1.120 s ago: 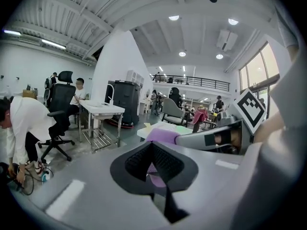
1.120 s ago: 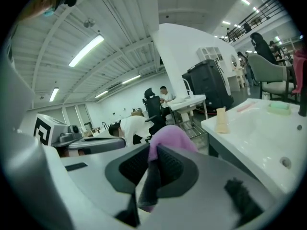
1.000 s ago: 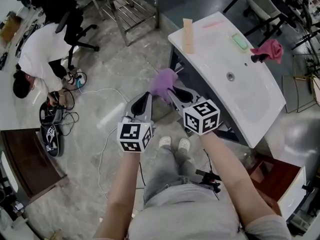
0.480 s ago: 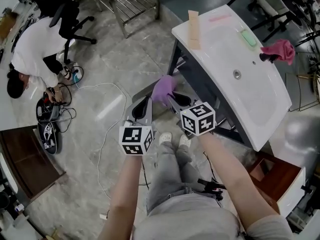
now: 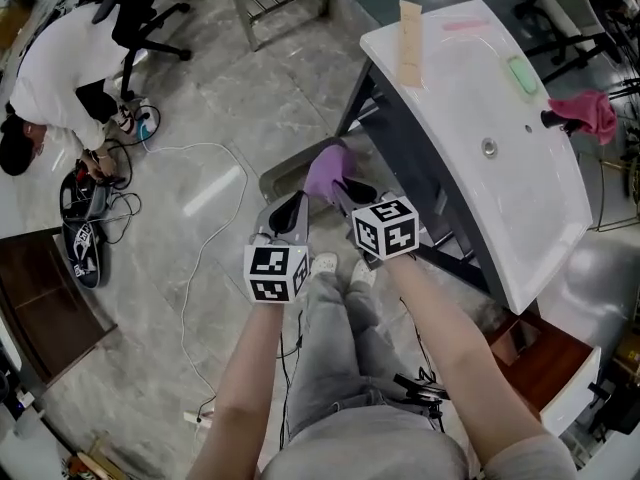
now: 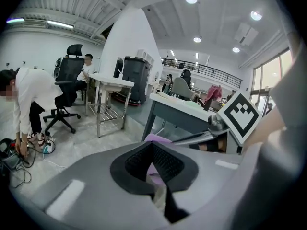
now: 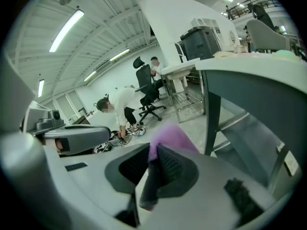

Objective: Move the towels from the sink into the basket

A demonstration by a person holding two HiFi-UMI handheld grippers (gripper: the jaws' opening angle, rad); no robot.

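1. Both grippers hang low beside the white sink [image 5: 450, 88], out over the floor, and meet at one purple towel [image 5: 326, 171].
2. The right gripper [image 5: 343, 190] has its jaws nearly closed and clamped on the purple towel, which bunches up past the pads.
3. The left gripper [image 5: 293, 208] has its jaws drawn to a narrow slit, with a bit of purple cloth caught in it.
4. The purple towel is out of the sink, over a grey basket [image 5: 280, 178] on the floor.
5. A pink towel [image 5: 592, 113] lies at the sink's far edge.
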